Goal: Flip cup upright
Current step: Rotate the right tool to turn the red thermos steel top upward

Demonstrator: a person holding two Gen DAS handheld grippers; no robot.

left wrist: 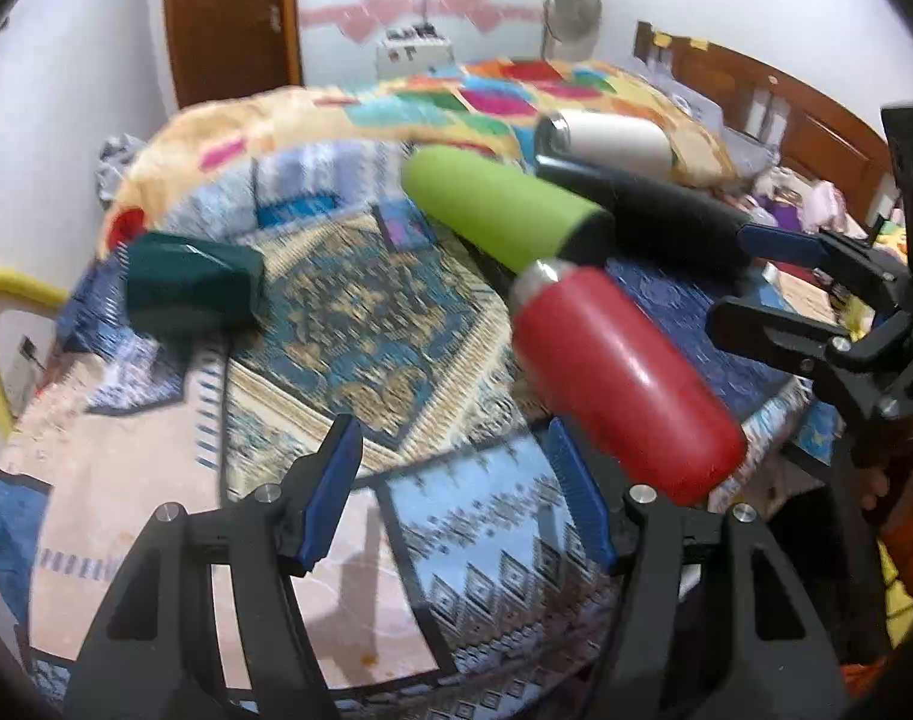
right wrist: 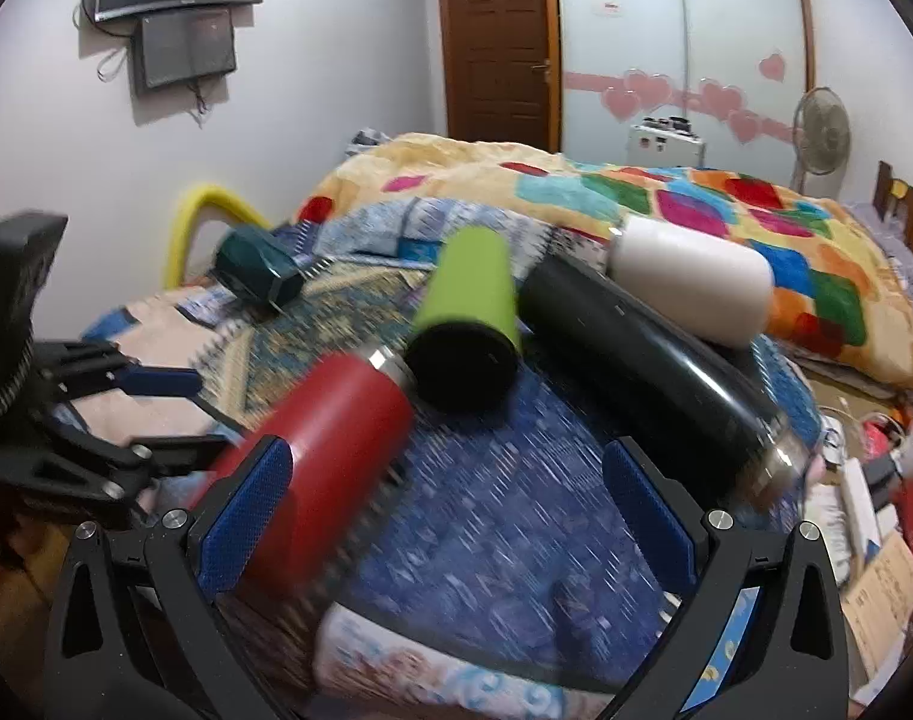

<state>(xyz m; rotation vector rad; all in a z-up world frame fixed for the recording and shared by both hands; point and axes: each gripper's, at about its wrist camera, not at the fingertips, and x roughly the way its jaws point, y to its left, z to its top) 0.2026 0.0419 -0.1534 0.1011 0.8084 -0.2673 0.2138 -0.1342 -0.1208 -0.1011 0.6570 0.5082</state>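
Four cups lie on their sides on a patterned mat (left wrist: 348, 312), none upright. The red cup (left wrist: 627, 384) is nearest both grippers: its long axis runs diagonally, steel-rimmed mouth pointing away from the left gripper (left wrist: 456, 486) and rounded base toward it, just right of that gripper's right finger. In the right wrist view the red cup (right wrist: 330, 450) lies just ahead of the right gripper (right wrist: 450, 504), touching or overlapping its left pad; contact is blurred.

Beyond the red cup lies the green cup (left wrist: 498, 207), a matte cylinder with a black end facing the right gripper. Right of it, a glossy black cup (right wrist: 654, 354) stretches long, its steel rim toward the right gripper. Farthest off, the white cup (right wrist: 690, 282) rests against a colourful quilt (right wrist: 636, 192).

Both grippers have their blue ribbed pads spread wide and grip nothing. A dark teal box (left wrist: 192, 288) sits far left of the left gripper.
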